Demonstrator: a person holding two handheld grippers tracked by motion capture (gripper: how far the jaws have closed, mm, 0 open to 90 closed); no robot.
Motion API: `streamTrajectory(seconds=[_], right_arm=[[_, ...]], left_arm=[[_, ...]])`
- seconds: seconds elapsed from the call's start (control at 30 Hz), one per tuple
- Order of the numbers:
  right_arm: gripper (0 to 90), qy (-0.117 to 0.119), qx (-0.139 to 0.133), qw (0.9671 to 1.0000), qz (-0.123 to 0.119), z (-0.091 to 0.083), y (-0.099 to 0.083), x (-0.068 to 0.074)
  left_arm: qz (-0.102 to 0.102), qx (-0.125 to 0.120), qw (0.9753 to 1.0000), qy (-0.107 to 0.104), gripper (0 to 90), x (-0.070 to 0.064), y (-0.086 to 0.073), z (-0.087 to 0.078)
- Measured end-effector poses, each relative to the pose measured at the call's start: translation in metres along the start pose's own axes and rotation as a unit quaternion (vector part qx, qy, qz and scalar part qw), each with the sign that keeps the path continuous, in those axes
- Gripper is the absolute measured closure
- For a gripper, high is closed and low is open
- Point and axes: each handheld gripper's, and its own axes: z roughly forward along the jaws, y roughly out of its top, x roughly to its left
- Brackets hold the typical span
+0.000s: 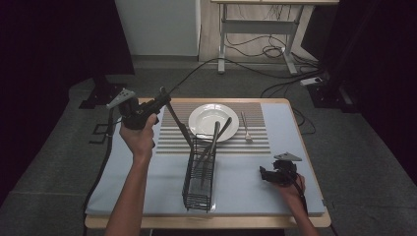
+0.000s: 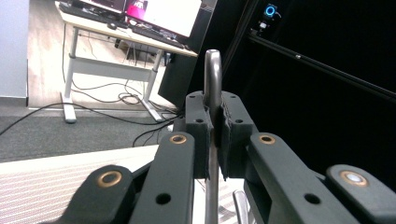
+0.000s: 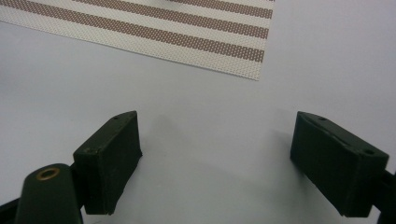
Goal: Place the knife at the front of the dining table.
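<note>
Your left gripper [image 1: 164,101] is clamped on the long slim metal utensil [image 1: 179,124], which slants from the jaws down-right, its far end at the black wire basket's [image 1: 199,196] rim. Your right gripper [image 1: 265,173] rests wide open on the pale blue mat [image 1: 246,191].

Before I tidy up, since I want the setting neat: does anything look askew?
Two utensils lean out of the wire caddy onto the plate. The left gripper holds another utensil slanting into the caddy.
</note>
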Motion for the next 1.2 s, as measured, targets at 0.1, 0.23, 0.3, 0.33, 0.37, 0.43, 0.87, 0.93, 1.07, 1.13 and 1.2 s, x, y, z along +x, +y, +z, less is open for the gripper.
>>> streamTrajectory(seconds=[0.1, 0.23, 0.3, 0.33, 0.37, 0.43, 0.87, 0.93, 1.07, 1.13, 1.2], right_arm=[[15.6, 0.000, -0.001, 1.0000, 0.000, 0.000, 0.000, 0.000], [15.6, 0.000, 0.000, 1.0000, 0.000, 0.000, 0.000, 0.000], [15.6, 0.000, 0.000, 1.0000, 0.000, 0.000, 0.000, 0.000], [15.6, 0.000, 0.000, 1.0000, 0.000, 0.000, 0.000, 0.000], [15.6, 0.000, 0.000, 1.0000, 0.000, 0.000, 0.000, 0.000], [15.6, 0.000, -0.001, 1.0000, 0.000, 0.000, 0.000, 0.000], [15.6, 0.000, -0.001, 1.0000, 0.000, 0.000, 0.000, 0.000], [15.6, 0.000, 0.000, 1.0000, 0.000, 0.000, 0.000, 0.000], [15.6, -0.001, -0.003, 1.0000, 0.001, 0.000, 0.000, 0.000], [15.6, 0.000, -0.002, 1.0000, 0.000, 0.000, 0.000, 0.000], [15.6, 0.000, -0.001, 1.0000, 0.000, 0.000, 0.000, 0.000]], left_arm=[[0.007, -0.003, 1.0000, 0.006, 83.8, 0.000, 0.002, -0.002], [0.035, 0.006, 0.9988, 0.035, 84.0, -0.001, 0.006, -0.004], [0.032, 0.007, 0.9988, 0.037, 84.0, 0.001, 0.007, -0.004], [0.033, 0.011, 0.9986, 0.040, 84.0, 0.003, 0.006, -0.003], [0.033, 0.014, 0.9985, 0.042, 84.0, 0.005, 0.005, -0.001], [0.030, 0.020, 0.9983, 0.047, 84.0, 0.009, 0.002, 0.001], [0.012, 0.070, 0.9938, 0.086, 84.0, 0.043, -0.029, 0.022], [0.010, 0.076, 0.9928, 0.092, 84.0, 0.049, -0.033, 0.025], [0.013, 0.090, 0.9907, 0.101, 84.0, 0.056, -0.038, 0.033], [0.014, 0.095, 0.9899, 0.104, 84.0, 0.059, -0.040, 0.038], [0.015, 0.100, 0.9891, 0.107, 84.0, 0.061, -0.042, 0.042]])
